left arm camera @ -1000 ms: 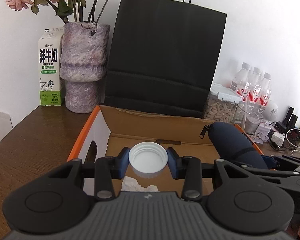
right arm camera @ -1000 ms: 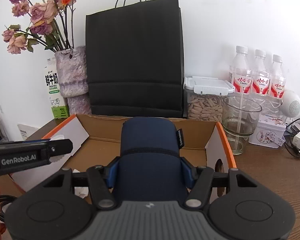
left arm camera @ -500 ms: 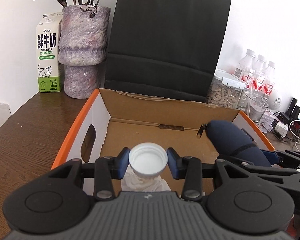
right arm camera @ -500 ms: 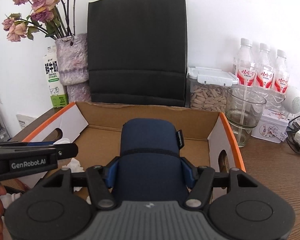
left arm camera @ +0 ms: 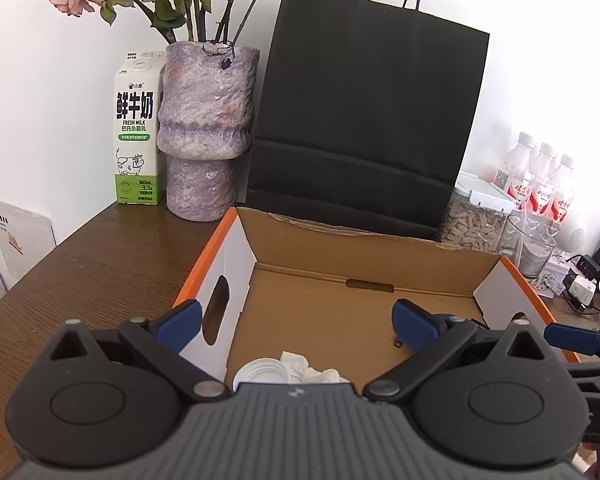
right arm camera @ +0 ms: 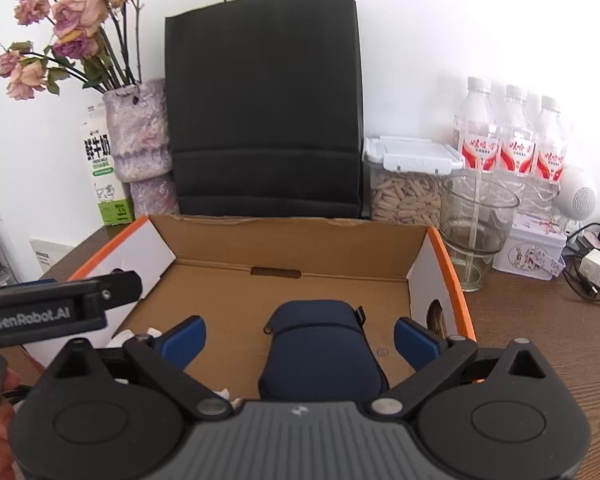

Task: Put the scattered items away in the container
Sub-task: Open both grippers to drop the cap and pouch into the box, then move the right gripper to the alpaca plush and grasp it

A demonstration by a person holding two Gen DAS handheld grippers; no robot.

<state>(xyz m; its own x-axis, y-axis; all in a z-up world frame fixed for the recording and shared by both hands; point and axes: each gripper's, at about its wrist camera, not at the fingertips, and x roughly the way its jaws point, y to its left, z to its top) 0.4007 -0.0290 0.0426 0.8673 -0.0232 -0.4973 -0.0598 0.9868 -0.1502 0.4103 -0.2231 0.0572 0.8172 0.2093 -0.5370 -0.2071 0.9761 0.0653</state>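
White cap (left arm camera: pixel 263 372) and navy pouch (right arm camera: pixel 320 350), gripped before, now lie in box (left arm camera: pixel 364 240)

Pouch (right arm camera: pixel 320 352) and cap (left arm camera: pixel 262 372) in box (right arm camera: pixel 300 240)

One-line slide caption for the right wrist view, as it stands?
Right gripper opening over the cardboard box, navy pouch lying released on the box floor between its jaws.

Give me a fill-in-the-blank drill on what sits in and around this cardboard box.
1. The white cap lies inside the ____.
2. The navy pouch rests on the box floor, and the right gripper does not ____ it.
3. The milk carton stands beside the ____ holding dried roses.

Missing words: box; grip; vase
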